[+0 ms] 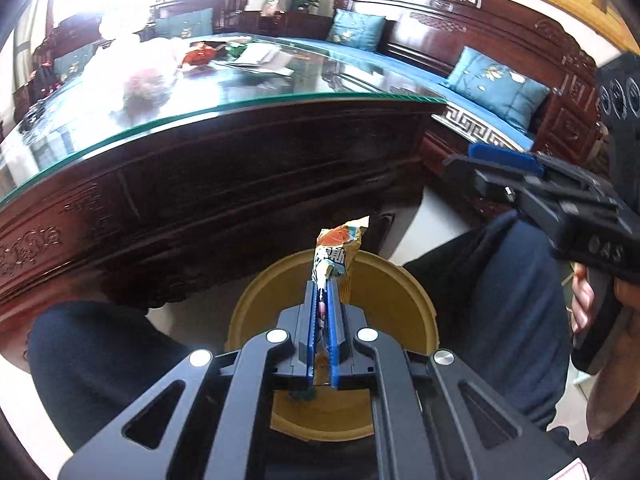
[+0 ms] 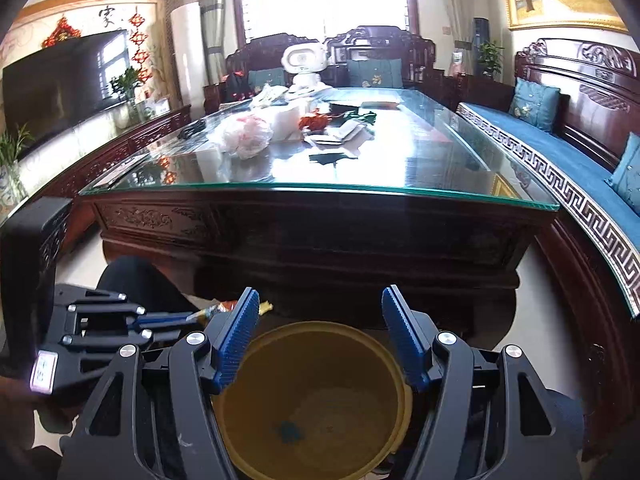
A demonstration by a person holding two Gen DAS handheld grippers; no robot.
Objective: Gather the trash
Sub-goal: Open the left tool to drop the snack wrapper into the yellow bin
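2 grippers over bin (image 2: 316, 396): left (image 1: 320, 286) pinching wrapper (image 1: 338, 254), right (image 2: 320, 312) fingers spread, apparently holding nothing.

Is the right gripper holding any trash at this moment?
No, the right gripper is open and empty above the yellow bin.

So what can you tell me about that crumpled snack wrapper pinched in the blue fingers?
The crumpled orange, white and blue snack wrapper looks like thin printed plastic or foil, squashed into a narrow upright strip with a torn, pointed top. The left gripper is shut on it, its ribbed blue fingers clamping the lower part. It hangs over the open round yellow-brown bin, not touching it as far as I can see. In the right wrist view only a sliver shows.
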